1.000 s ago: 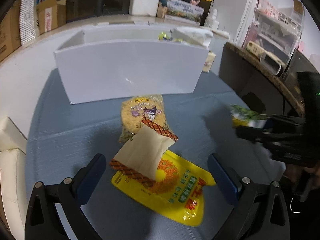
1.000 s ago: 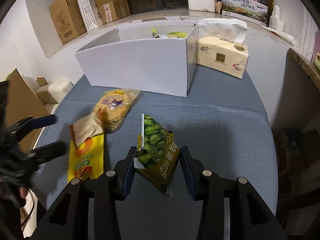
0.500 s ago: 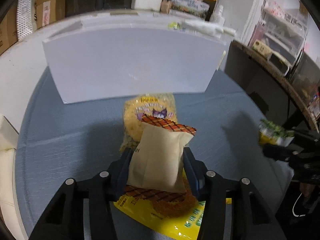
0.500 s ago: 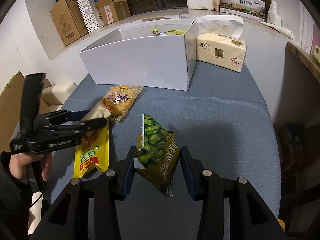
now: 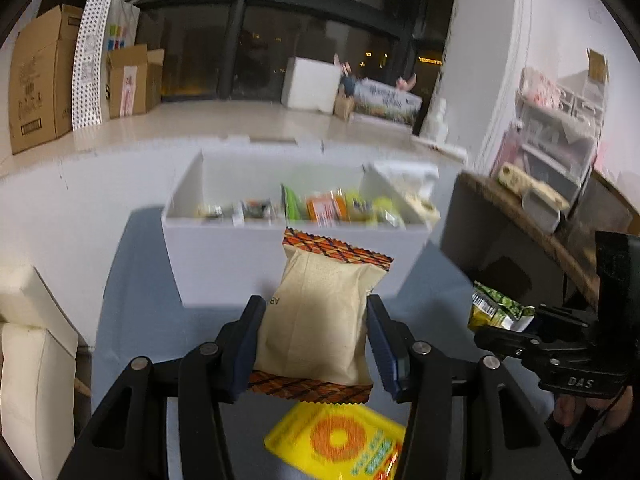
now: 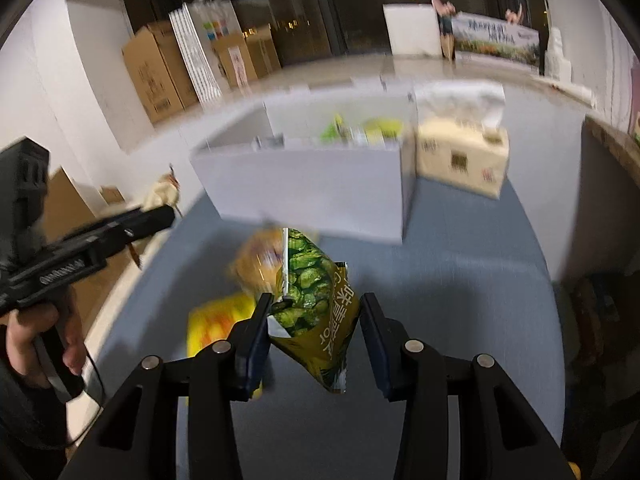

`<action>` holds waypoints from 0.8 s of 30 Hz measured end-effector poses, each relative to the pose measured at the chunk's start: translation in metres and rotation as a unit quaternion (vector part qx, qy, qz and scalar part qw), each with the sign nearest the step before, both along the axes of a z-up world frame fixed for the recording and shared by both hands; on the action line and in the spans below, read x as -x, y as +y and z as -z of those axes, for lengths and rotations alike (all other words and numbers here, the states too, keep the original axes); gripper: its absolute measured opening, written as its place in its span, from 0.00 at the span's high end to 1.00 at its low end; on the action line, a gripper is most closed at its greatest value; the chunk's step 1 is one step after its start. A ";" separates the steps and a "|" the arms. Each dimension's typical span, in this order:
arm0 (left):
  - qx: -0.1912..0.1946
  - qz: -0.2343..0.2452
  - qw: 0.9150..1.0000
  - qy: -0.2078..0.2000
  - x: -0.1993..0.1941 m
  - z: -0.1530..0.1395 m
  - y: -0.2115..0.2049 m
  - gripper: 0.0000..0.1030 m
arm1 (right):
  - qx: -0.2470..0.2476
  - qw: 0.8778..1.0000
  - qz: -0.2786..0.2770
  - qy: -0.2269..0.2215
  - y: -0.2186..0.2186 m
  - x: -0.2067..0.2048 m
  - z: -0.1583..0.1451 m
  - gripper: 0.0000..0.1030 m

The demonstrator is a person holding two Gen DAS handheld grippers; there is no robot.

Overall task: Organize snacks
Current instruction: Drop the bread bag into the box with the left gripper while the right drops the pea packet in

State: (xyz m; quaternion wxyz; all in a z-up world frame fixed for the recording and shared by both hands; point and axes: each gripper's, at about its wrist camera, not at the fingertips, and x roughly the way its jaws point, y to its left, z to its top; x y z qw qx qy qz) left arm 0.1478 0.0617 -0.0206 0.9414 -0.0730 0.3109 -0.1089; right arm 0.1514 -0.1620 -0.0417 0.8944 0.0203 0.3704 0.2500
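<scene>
my left gripper is clamped on a tan paper-look snack pouch with orange-patterned crimped ends, held up off the blue-grey tablecloth in front of the white open-top box, where several small packets lie. a yellow flat packet with an orange ring lies on the cloth below. my right gripper pinches a green pea snack bag in the air, short of the box. a beige tissue pack sits just beside the box.

Room at night, interior lighting.
Dark windows span the top of frame; cardboard boxes stand upper left; white wall and shelving upper right.
</scene>
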 end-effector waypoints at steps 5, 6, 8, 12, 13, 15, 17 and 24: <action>-0.005 -0.006 1.000 -0.027 -0.032 -0.030 0.004 0.46 | -0.017 0.999 -0.010 -0.043 0.015 -0.022 -0.038 0.54; -0.004 -0.005 0.999 -0.033 -0.040 -0.037 0.005 0.46 | -0.019 0.998 -0.014 -0.051 0.020 -0.030 -0.044 0.54; -0.005 -0.007 0.999 -0.038 -0.056 -0.045 0.008 0.46 | -0.019 0.998 -0.014 -0.060 0.026 -0.044 -0.052 0.54; -0.012 -0.014 0.999 -0.040 -0.093 -0.057 0.011 0.46 | -0.028 0.998 -0.009 -0.056 0.037 -0.082 -0.062 0.54; -0.014 -0.015 0.999 -0.039 -0.102 -0.058 0.012 0.46 | -0.027 0.998 -0.005 -0.054 0.042 -0.095 -0.065 0.54; -0.019 -0.020 0.999 -0.032 -0.123 -0.058 0.015 0.46 | -0.019 0.998 -0.001 -0.054 0.050 -0.114 -0.067 0.54; -0.024 -0.025 0.999 -0.027 -0.138 -0.055 0.017 0.46 | -0.008 0.998 0.000 -0.054 0.056 -0.130 -0.066 0.54; -0.030 -0.055 0.998 -0.002 -0.187 -0.037 0.032 0.45 | 0.032 0.999 0.009 -0.040 0.074 -0.181 -0.057 0.54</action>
